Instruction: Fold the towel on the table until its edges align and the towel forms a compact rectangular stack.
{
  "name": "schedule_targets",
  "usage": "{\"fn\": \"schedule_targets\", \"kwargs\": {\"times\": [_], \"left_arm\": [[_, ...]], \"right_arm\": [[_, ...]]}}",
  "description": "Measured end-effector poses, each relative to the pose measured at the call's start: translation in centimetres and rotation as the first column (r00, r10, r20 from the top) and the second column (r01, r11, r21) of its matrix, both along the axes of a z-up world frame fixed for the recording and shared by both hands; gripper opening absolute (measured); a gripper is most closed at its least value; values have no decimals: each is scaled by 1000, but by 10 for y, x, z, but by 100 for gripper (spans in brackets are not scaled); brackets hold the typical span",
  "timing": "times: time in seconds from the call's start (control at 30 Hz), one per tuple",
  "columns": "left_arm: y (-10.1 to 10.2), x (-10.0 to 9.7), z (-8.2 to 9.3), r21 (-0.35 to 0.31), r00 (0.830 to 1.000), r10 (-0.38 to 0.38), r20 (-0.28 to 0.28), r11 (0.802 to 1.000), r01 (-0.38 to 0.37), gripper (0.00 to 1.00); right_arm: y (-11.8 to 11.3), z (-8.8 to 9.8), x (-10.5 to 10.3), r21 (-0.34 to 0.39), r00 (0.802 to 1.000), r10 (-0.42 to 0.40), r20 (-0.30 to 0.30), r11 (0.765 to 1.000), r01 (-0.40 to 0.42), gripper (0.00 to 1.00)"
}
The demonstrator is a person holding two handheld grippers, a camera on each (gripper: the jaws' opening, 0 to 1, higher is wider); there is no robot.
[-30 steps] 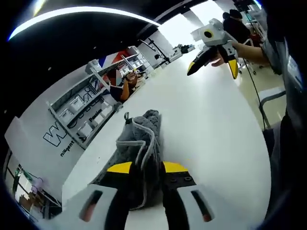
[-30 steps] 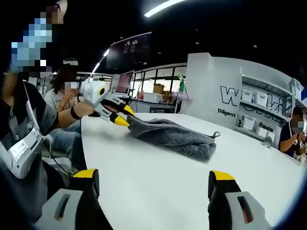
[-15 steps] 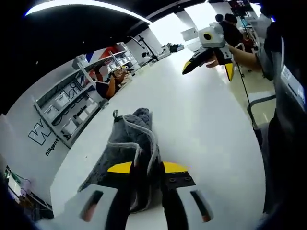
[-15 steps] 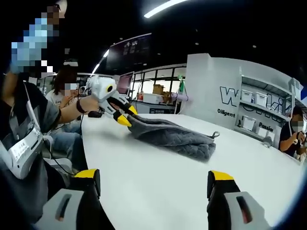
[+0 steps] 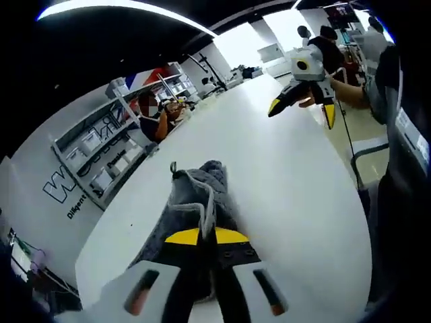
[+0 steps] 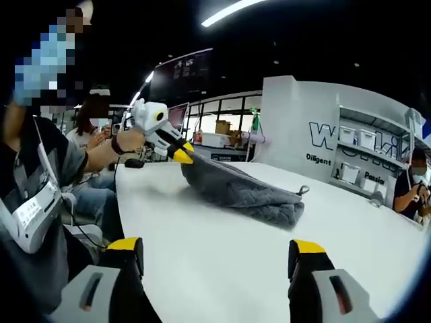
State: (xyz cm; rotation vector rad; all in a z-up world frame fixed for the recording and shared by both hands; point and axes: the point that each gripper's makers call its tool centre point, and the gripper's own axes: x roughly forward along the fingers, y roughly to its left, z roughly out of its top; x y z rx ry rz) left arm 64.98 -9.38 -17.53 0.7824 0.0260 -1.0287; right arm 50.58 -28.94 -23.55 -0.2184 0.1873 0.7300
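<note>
Pinching the near end of the grey towel (image 5: pixel 194 212), the left gripper (image 5: pixel 207 237) has its yellow-tipped jaws pressed almost together with a fold of cloth between them; in the right gripper view the same left gripper (image 6: pixel 183 154) lifts that end just clear of the white table (image 6: pixel 222 249). The right gripper (image 6: pixel 219 250) hangs with its jaws spread wide and nothing between them, well apart from the towel (image 6: pixel 239 190); it appears again in the left gripper view, right gripper (image 5: pixel 301 110) held up over the table's far side by a hand (image 5: pixel 311 99).

The towel lies as a long bunched roll along the middle of the table (image 5: pixel 296 195), a small hanging loop (image 6: pixel 304 190) at its resting end. It looks soft, light and limp, so it will likely sag and slump rather than keep a crease. Corners or the stitched pale border seem the best places to grip, one corner per gripper, keeping the edge taut.
</note>
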Motion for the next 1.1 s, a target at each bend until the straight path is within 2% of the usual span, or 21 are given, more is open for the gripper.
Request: {"fn": "schedule_targets", "kwargs": {"times": [0.1,0.27,0.4,0.5,0.53,0.6,0.7,0.77,0.9,1.03,1.1], "left_arm": [[9,17,28,-36,997,48,60,998,-46,7],[19,49,59,-72,990,112,80,992,-106,7],[26,79,63,-76,983,168,77,984,-162,7],[36,109,59,-47,972,219,82,975,-215,7],[44,124,56,-29,962,259,88,966,-257,7],[51,141,48,1,954,289,76,957,-290,7],[60,165,20,61,946,324,1,944,-324,8],[67,177,2,110,937,349,-15,932,-345,8],[81,192,-34,204,923,384,-33,906,-370,11],[88,199,-59,222,910,406,-82,898,-381,12],[87,202,-67,219,910,405,-93,900,-378,12]], "right_arm": [[-1,1,0,10,1000,-1,2,1000,1,92],[-2,1,-1,10,1000,-3,1,1000,3,92],[-2,1,0,19,1000,-10,2,1000,10,92],[-2,2,-1,22,1000,-15,-3,1000,15,92],[-3,3,-1,17,1000,-16,-3,1000,16,92],[-5,6,-2,13,1000,-21,2,1000,21,92],[-7,12,-3,14,999,-32,16,999,31,92],[-10,14,-2,16,999,-37,20,999,37,92],[-14,13,-4,12,999,-44,14,999,44,92],[-20,9,-8,5,999,-54,-1,999,54,92],[-24,9,-7,7,998,-65,-4,998,65,92]]}}
